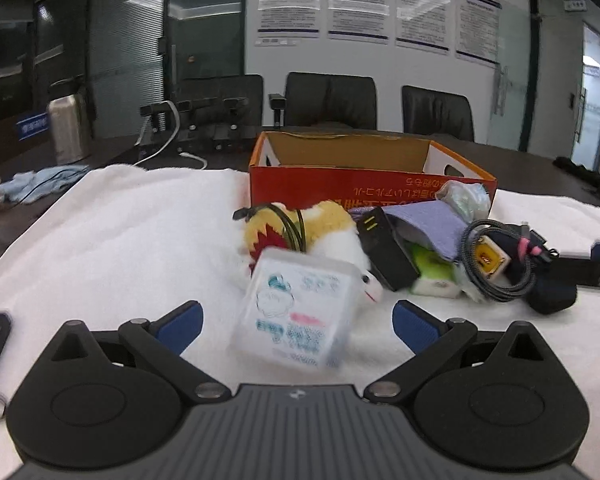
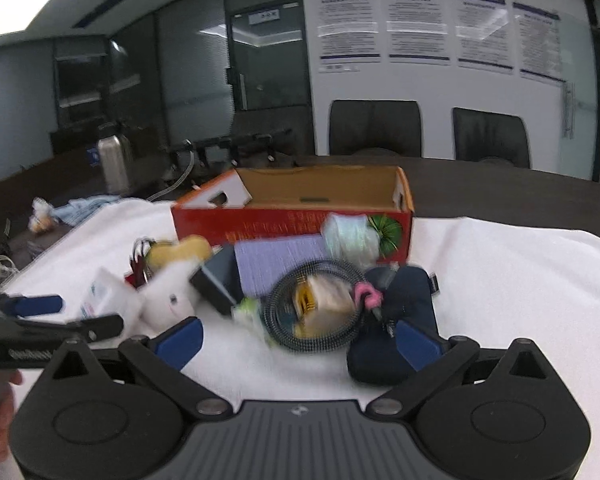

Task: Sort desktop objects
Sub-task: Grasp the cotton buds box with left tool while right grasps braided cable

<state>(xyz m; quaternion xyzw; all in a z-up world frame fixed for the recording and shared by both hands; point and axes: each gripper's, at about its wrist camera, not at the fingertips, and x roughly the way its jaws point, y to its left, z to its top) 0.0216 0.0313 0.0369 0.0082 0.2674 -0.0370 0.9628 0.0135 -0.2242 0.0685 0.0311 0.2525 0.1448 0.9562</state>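
Observation:
A pile of objects lies on a white towel in front of an open orange cardboard box. My left gripper is open, its blue pads either side of a white tissue pack without touching it. Behind it lie a yellow and white plush toy, a black power brick, a purple cloth and a coiled braided cable. My right gripper is open and empty just before the coiled cable, with a dark pouch at its right pad. The box stands behind.
A steel flask and a blue cloth sit on the dark table at the far left. Office chairs stand behind the table. A green and white pack lies under the purple cloth. The left gripper shows in the right wrist view.

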